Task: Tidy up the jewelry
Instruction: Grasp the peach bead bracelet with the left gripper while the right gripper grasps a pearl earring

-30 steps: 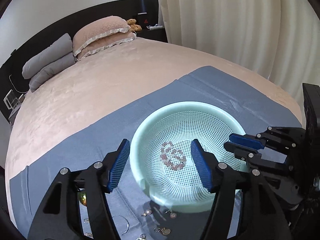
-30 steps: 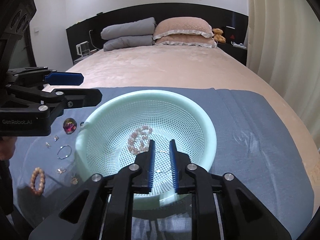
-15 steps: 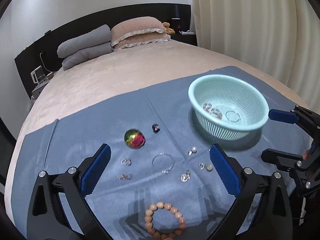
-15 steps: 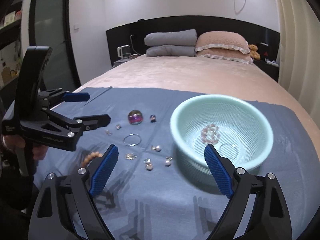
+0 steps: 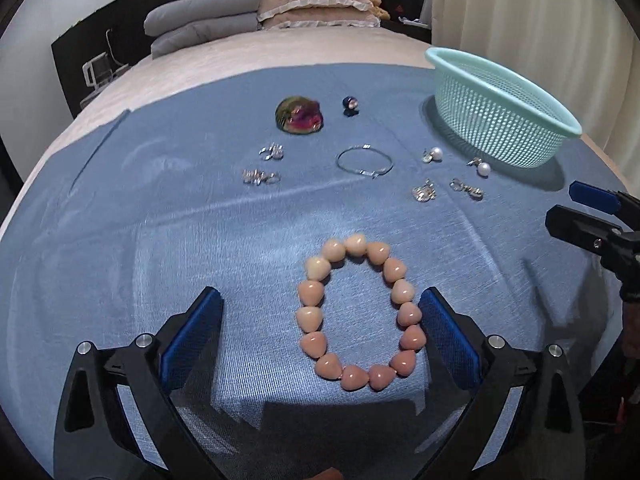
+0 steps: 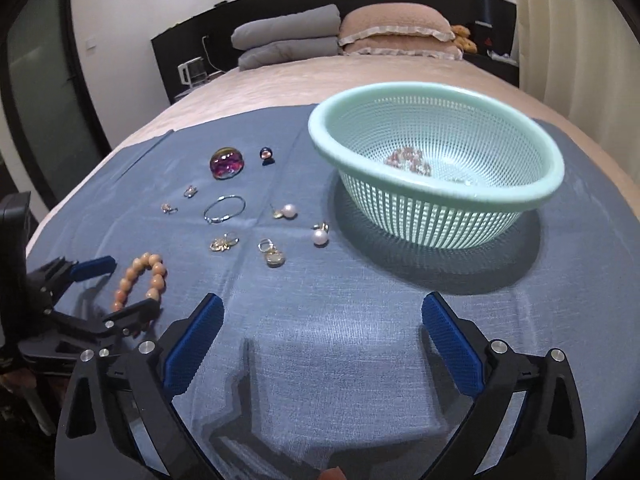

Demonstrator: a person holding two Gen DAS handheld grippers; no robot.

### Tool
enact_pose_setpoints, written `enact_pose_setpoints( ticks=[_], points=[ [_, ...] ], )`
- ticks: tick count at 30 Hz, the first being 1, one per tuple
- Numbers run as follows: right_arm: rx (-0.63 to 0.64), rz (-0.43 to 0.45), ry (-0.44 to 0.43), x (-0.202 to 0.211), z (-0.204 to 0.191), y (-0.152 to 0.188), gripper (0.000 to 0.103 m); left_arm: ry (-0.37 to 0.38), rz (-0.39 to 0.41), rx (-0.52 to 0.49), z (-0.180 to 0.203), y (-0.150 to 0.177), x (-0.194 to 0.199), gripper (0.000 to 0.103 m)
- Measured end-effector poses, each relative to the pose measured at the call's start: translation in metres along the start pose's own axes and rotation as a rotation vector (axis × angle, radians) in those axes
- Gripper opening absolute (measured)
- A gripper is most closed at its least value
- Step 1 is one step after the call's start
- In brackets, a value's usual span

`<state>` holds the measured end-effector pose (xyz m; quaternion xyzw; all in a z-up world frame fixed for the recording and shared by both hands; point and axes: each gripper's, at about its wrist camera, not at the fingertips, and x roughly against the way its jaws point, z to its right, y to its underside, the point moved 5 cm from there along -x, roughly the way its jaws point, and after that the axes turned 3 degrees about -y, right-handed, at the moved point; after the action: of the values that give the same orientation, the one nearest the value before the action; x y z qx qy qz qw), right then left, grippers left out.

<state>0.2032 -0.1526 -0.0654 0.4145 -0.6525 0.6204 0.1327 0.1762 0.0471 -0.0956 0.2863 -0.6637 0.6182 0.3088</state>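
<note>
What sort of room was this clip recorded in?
Most likely a bedroom: jewelry lies on a blue cloth spread over a beige-covered bed, with stacked grey and pink frilled pillows against a black headboard and cream curtains alongside.

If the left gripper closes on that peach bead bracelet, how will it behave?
The peach bead bracelet is a loop of separate beads, so it will probably fold and dangle. Its smooth rounded beads may slip between the left gripper pads. It looks light.
</note>
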Motion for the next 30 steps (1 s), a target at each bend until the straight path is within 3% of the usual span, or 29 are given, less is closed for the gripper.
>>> enact_pose_setpoints(
  ticks=[3,8,14,18,22,25,30],
  points=[
    [-0.072,-0.045,0.011,-0.015,0.008,0.011,0.095,-0.024,-0.001,-0.025,0.003,0.002,-0.002,0.097],
    [-0.251,0.041,0.044,-0.01,0.016,0.019,0.095,-0.027,0.007,-0.005,0.002,0.003,-0.003,0.098],
    [0.036,-0.19,0.191,-0.033,-0.008,0.018,0.096,-0.029,0.059,-0.027,0.003,0.008,0.001,0.098],
    [-0.005,-0.114,0.066,-0.025,0.002,0.023,0.097,-0.028,0.056,-0.003,0.002,0.008,0.003,0.098],
    [0.11,-0.096,0.08,-0.024,-0.006,0.026,0.096,-0.022,0.062,0.003,0.001,0.006,0.004,0.098],
    [0.12,-0.047,-0.022,-0.017,-0.016,0.017,0.095,-0.011,0.072,0.007,0.0,0.006,0.007,0.097],
    [0.2,-0.008,-0.034,-0.026,-0.025,-0.006,0.094,0.008,0.078,0.01,-0.004,0.006,0.008,0.097]
  ],
)
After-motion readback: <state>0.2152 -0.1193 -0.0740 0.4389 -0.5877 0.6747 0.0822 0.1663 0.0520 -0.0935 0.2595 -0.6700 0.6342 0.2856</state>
